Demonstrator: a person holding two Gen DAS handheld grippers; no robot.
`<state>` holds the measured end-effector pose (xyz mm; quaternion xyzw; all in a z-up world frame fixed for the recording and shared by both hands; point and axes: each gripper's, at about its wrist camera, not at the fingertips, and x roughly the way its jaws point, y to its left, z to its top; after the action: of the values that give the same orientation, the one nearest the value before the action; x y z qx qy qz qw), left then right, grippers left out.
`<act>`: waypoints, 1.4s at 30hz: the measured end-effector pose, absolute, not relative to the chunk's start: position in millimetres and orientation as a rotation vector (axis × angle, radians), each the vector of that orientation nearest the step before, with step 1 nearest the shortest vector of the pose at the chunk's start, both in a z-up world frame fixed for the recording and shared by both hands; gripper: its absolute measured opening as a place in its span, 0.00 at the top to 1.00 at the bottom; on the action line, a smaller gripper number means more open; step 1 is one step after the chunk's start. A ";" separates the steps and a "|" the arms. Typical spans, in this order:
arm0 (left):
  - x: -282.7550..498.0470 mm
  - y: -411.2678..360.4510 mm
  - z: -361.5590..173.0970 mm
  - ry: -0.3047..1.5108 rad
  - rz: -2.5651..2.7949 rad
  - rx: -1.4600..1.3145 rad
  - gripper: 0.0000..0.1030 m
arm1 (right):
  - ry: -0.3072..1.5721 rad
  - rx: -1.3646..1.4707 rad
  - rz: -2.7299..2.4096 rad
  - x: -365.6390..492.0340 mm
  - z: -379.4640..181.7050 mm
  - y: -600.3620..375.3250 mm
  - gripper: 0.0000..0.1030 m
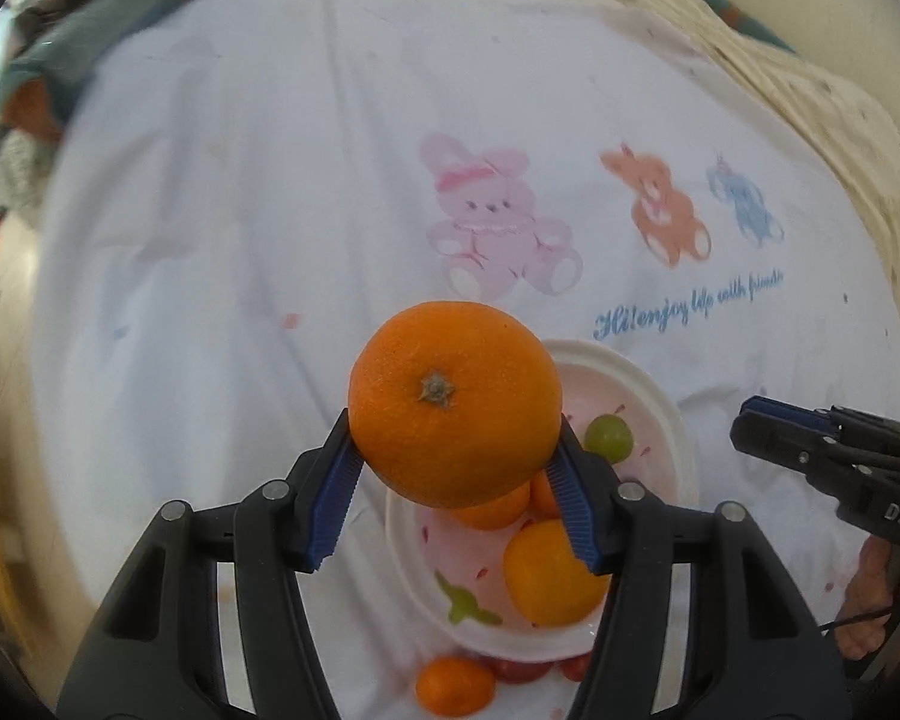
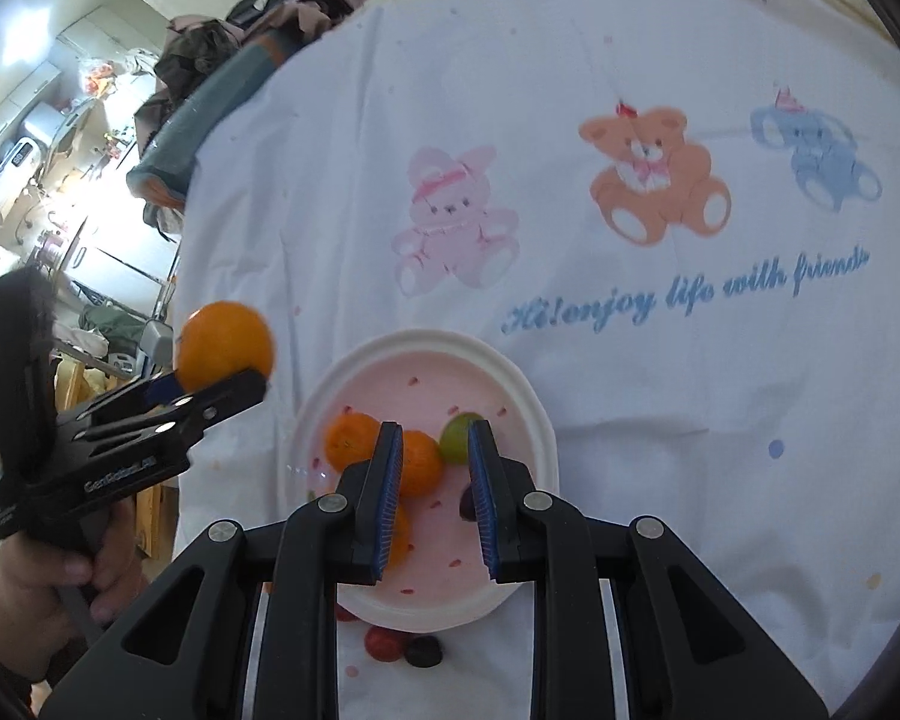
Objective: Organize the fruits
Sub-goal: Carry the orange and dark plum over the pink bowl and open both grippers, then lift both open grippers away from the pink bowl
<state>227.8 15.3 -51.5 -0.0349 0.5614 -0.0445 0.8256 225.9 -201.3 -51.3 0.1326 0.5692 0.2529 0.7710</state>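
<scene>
Blue cursive lettering is running across the white cartoon-animal printed cloth (image 2: 660, 192), reading "Hi! enjoy life with friends". White letters "DAS" are showing on the black right gripper (image 1: 750, 420). The black left gripper (image 2: 252, 384) is bearing white print, possibly "GenRobot.AI", though blurred.

Both tongs (image 1: 453, 480) (image 2: 435, 480): black plastic arms, blue ribbed pads, silver screws, white lettering on body.

Orange fruit (image 1: 455, 402), pink plate w/ white rim (image 2: 534, 402), white cloth (image 2: 630, 36) w/ pastel bears.
</scene>
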 end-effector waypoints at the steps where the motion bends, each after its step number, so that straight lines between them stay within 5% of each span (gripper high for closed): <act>1: 230.6 14.7 -56.9 1.207 -0.095 -0.080 0.46 | 1.247 0.297 0.551 226.3 -55.2 -201.8 0.77; 15: 253.6 -18.6 -106.5 1.320 -0.163 -0.053 0.46 | 1.328 0.351 0.460 233.3 -85.2 -221.8 0.72; 17: 253.9 -20.0 -110.0 1.325 -0.179 -0.072 0.46 | 1.324 0.357 0.427 235.2 -84.3 -228.7 0.48; 19: 253.5 -23.1 -111.5 1.332 -0.187 -0.072 0.45 | 1.306 0.389 0.409 236.4 -81.6 -234.8 0.38; 23: 253.2 -26.8 -113.7 1.353 -0.180 -0.064 0.43 | 1.290 0.415 0.402 238.9 -76.6 -240.1 0.38; 27: 249.0 -25.7 -103.4 1.309 -0.172 -0.059 0.14 | 1.289 0.418 0.411 239.0 -75.0 -239.5 0.38; 42: 217.5 -12.3 -48.2 1.217 -0.113 -0.048 0.13 | 1.239 0.399 0.439 216.9 -46.3 -234.9 0.38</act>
<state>217.5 -12.3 -48.2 -0.0224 0.5711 -0.0529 0.8188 216.9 -234.9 -46.3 0.1842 0.5718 0.2027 0.7733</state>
